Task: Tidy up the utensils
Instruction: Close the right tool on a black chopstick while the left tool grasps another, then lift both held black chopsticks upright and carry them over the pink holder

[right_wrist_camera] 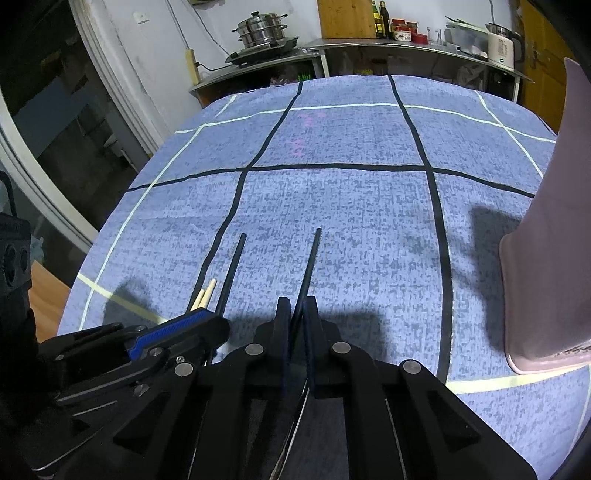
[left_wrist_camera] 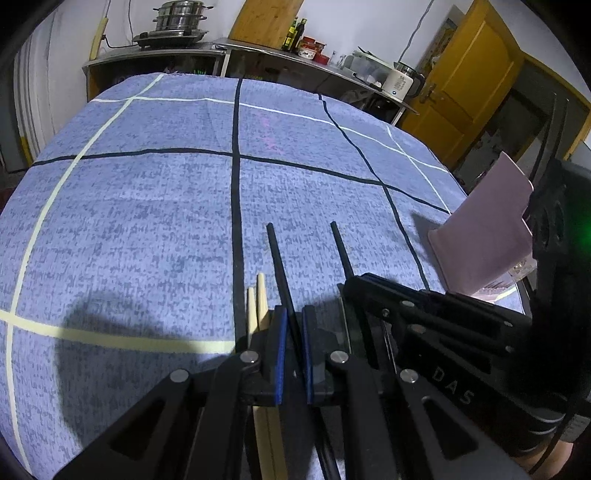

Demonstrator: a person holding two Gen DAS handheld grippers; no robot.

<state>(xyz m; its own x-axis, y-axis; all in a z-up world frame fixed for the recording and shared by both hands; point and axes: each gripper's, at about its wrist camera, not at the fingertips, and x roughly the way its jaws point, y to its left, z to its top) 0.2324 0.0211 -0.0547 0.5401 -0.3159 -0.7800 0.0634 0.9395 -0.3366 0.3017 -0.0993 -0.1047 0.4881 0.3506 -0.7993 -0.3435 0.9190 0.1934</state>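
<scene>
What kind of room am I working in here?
Most likely a home kitchen. A stacked steel steamer pot sits on a cooktop along the back counter, with sauce bottles and an electric kettle further along it.

Pink holder (right_wrist_camera: 546, 258) top beyond the frame edge.

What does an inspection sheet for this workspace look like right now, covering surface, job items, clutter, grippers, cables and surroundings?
Surface: blue tablecloth with black and pale grid lines.
Job's things: two black chopsticks, one per gripper; wooden chopsticks on the cloth; pink holder at right.
Clutter: nothing seen.
Grippers: left gripper and right gripper each shut on a black chopstick.
Cables: wall cords by the cooktop.
Surroundings: steel counter, stacked steamer pot, kettle, bottles.
</scene>
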